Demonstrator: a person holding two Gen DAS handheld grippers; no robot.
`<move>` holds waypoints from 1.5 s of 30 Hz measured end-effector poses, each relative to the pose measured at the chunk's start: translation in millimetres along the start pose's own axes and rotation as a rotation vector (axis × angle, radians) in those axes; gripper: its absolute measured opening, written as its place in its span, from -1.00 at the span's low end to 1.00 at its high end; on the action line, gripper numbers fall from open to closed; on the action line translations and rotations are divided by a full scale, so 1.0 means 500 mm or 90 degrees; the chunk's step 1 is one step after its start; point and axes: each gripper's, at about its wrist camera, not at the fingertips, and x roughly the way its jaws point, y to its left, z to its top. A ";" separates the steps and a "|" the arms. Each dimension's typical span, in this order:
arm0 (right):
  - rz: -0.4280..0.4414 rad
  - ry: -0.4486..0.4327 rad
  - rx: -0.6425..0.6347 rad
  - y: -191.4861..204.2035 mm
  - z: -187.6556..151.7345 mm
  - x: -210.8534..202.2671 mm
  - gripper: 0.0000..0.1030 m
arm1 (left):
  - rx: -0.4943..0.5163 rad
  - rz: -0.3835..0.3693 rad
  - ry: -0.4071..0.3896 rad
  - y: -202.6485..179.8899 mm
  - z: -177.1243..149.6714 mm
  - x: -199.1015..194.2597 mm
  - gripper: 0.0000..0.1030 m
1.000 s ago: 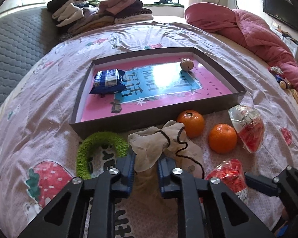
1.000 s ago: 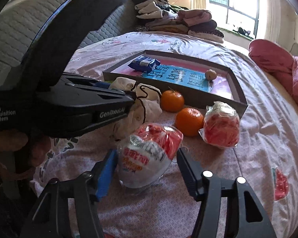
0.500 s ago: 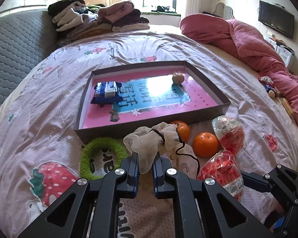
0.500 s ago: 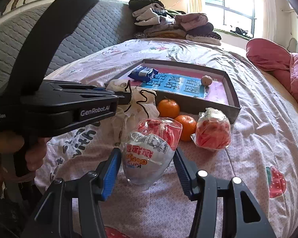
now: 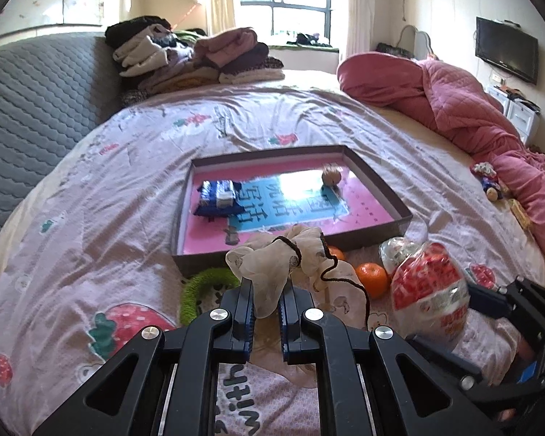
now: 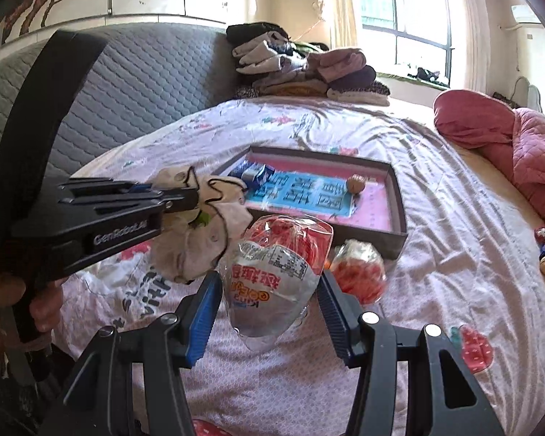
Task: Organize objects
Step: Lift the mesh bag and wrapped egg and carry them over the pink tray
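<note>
the landmark is the shallow tray (image 5: 378, 226), a rectangular dark-walled box with a glossy pink and blue printed floor, resting on the strawberry-print bedsheet (image 5: 91, 225).

left wrist view, left to right:
- a fuzzy green ring (image 5: 203, 285) lies on the sheet just in front of the tray's near-left corner. in the right wrist view only a sliver of it shows.
- the left gripper (image 5: 266, 314) is clamped on a cream drawstring pouch (image 5: 272, 269), thin crumpled fabric with a dark cord. the pouch is pinched between the blue ribbed pads in front of the tray's near wall, and bunches up above them.
- inside the tray, a blue and white snack packet (image 5: 218, 196) lies at the left side and a small round brown item (image 5: 331, 176) sits near the far-right corner.
- one orange (image 5: 372, 278), round and glossy, sits in front of the tray's near wall, right of the pouch. a second orange (image 5: 335, 253) shows partly behind the pouch.

right wrist view, left to right:
- a hand (image 6: 25, 305) holds the left gripper's handle; the left view does not show it.
- the right gripper (image 6: 269, 303) grips a clear crinkled plastic bag of red sweets (image 6: 272, 272), rounded and bulging, with a white printed label. its pads press both sides of the bag, which is in front of the tray's near wall.
- a second sweet bag (image 6: 359, 272), similar in shape, lies just in front of the tray's near-right corner.
</note>
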 end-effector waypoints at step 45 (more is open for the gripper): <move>-0.090 -0.157 -0.018 -0.055 0.220 -0.094 0.05 | 0.007 0.043 -0.129 0.009 0.170 -0.136 -0.79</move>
